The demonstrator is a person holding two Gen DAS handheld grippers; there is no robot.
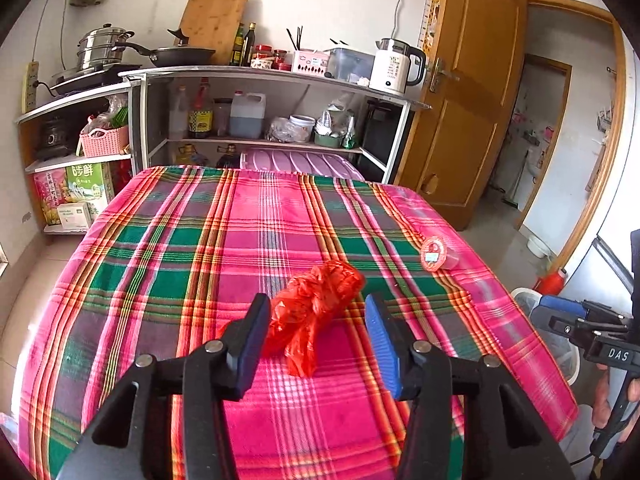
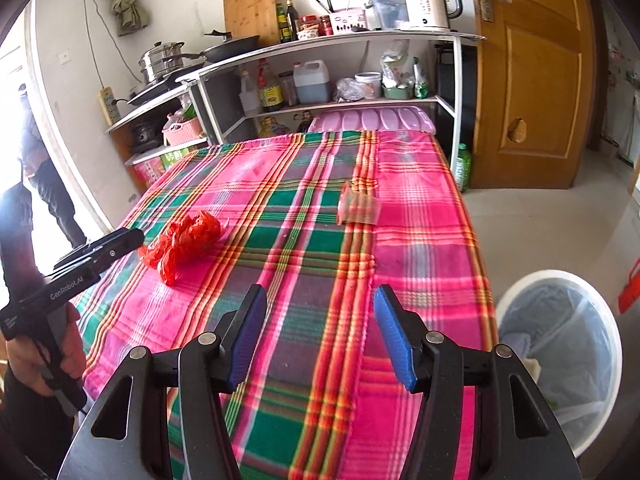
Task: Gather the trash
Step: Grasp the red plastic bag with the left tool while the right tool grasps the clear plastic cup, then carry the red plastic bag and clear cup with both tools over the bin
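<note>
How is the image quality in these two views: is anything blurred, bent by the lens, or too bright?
Left wrist view: the red plastic bag looks slightly smeared at its far end; the shelf unit bows from the fisheye lens, and the corners are black. Right wrist view: the clear cup is soft and hard to read; the doorway at the left edge is washed out by daylight.

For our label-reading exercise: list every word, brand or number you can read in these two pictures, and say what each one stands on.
"DAS": on the right gripper, seen from the left wrist.
"GenRobot.AI": on the left gripper, seen from the right wrist.
"鲜": large character on the green carton on the low shelf; the character before it and the smaller print are too blurred.
Kettle, sauce bottle, wall chart, round red lid: print too small to read.
</note>
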